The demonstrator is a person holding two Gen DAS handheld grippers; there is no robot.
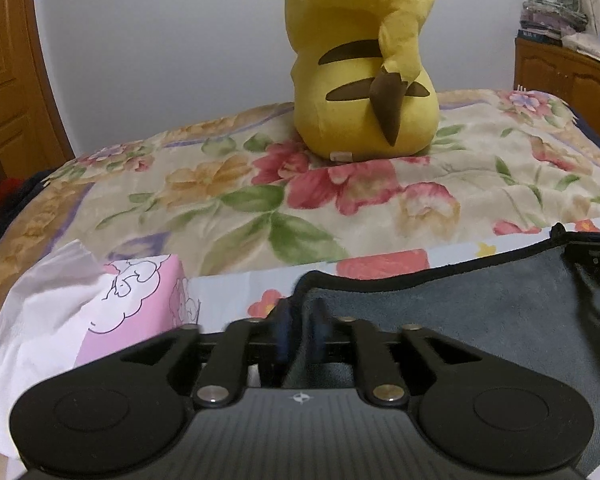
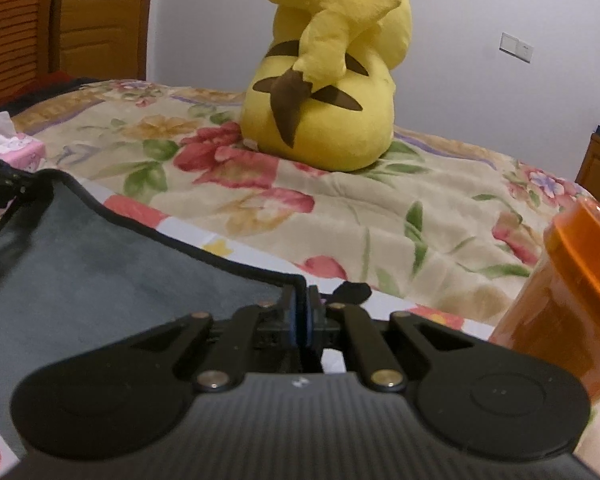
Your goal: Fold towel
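Observation:
A dark grey towel (image 1: 452, 312) with a black hem lies on the flowered bed, seen also in the right wrist view (image 2: 112, 264). My left gripper (image 1: 302, 330) is shut on the towel's left corner. My right gripper (image 2: 300, 312) is shut on the towel's right corner. Both corners are held a little above the bed, and the hem between them sags. The right gripper shows at the right edge of the left wrist view (image 1: 596, 256), and the left gripper at the left edge of the right wrist view (image 2: 0, 184).
A yellow plush toy (image 1: 364, 60) sits on the flowered quilt (image 1: 228, 184) beyond the towel. A pink tissue box (image 1: 140, 300) stands to the left. An orange container (image 2: 572, 292) stands close on the right. A wooden cabinet (image 1: 568, 76) is at the far right.

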